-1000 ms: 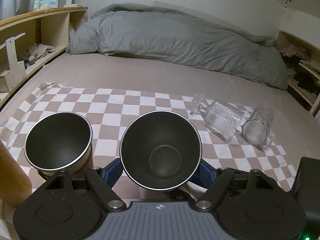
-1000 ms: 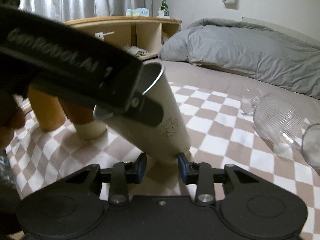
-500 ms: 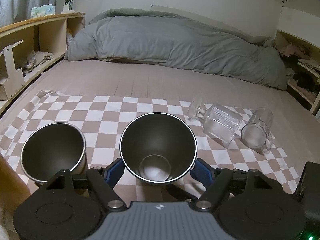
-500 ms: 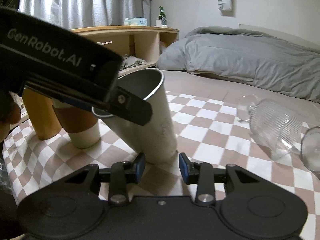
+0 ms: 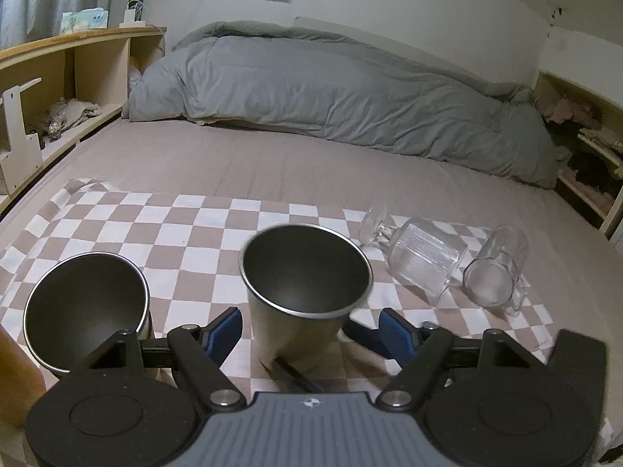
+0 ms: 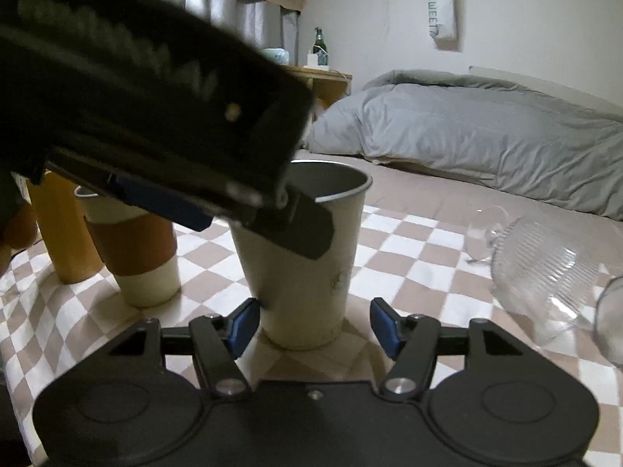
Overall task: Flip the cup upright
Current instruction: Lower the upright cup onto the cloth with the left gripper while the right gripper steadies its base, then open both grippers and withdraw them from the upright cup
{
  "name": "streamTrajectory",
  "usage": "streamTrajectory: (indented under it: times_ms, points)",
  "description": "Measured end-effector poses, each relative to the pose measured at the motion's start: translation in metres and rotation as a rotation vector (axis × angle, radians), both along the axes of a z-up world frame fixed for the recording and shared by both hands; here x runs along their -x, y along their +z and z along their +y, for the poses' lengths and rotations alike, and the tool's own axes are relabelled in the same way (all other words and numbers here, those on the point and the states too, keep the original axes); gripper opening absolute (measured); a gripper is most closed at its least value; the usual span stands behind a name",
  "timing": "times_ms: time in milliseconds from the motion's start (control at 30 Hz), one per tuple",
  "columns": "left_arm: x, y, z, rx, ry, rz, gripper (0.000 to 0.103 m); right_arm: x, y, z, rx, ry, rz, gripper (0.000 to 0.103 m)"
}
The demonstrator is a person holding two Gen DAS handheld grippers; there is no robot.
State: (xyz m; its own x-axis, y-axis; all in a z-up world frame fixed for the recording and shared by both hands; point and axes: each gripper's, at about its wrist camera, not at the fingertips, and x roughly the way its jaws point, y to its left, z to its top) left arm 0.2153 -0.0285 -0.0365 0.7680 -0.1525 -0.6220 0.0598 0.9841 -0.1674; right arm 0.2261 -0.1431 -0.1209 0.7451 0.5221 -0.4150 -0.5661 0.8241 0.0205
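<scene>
A tapered metal cup [image 5: 303,295] stands upright on the checkered cloth [image 5: 202,225]; it also shows in the right wrist view [image 6: 307,264] with a small drawing on its side. My left gripper [image 5: 311,330] is open, its blue-padded fingers apart on either side of the cup without touching. My right gripper [image 6: 315,325] is open too, its fingers straddling the cup's base with gaps on both sides. The left gripper's body [image 6: 155,109] looms blurred over the cup's rim in the right wrist view.
Another upright metal cup [image 5: 85,307] stands left, with a brown-sleeved cup [image 6: 132,249] and an orange tumbler [image 6: 62,233] nearby. A ribbed stemmed glass [image 5: 420,257] and a clear glass mug [image 5: 494,272] lie on their sides at right. A grey duvet [image 5: 331,93] lies behind.
The cup went from tilted to upright on the cloth. Both grippers opened and let go of it; the left one pulled back and up.
</scene>
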Motion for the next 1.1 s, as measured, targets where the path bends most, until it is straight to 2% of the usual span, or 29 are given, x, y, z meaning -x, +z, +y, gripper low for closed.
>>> streamTrajectory:
  times_ms: [67, 333, 500, 633, 867, 933, 967, 1000, 1100]
  points:
    - [0.001, 0.002, 0.002, 0.009, -0.004, -0.004, 0.078, -0.002, -0.001, 0.006, 0.011, 0.016, -0.003, 0.059]
    - [0.011, 0.009, 0.012, 0.036, -0.020, -0.012, 0.077, -0.009, -0.006, 0.022, 0.024, 0.001, -0.030, 0.061]
    - [0.024, 0.017, 0.017, 0.012, -0.010, -0.050, 0.077, 0.005, -0.005, 0.025, 0.008, 0.075, -0.025, 0.061]
    - [0.028, 0.019, 0.021, 0.030, -0.012, -0.039, 0.077, 0.013, -0.006, 0.032, 0.025, 0.103, -0.034, 0.061]
    - [0.035, 0.025, 0.023, 0.009, -0.007, -0.064, 0.078, 0.015, -0.005, 0.034, 0.023, 0.095, -0.022, 0.061]
    - [0.039, 0.028, 0.024, 0.002, -0.004, -0.074, 0.078, 0.016, 0.001, 0.028, 0.007, 0.078, -0.003, 0.067]
    - [0.041, 0.029, 0.025, -0.001, -0.001, -0.076, 0.078, 0.016, 0.004, 0.023, -0.006, 0.062, 0.004, 0.077]
    - [0.044, 0.031, 0.026, -0.006, 0.003, -0.078, 0.078, 0.017, 0.009, 0.017, -0.024, 0.043, 0.012, 0.083]
    - [0.054, 0.036, 0.031, -0.017, 0.010, -0.086, 0.078, 0.025, 0.027, 0.001, -0.076, 0.014, 0.048, 0.085]
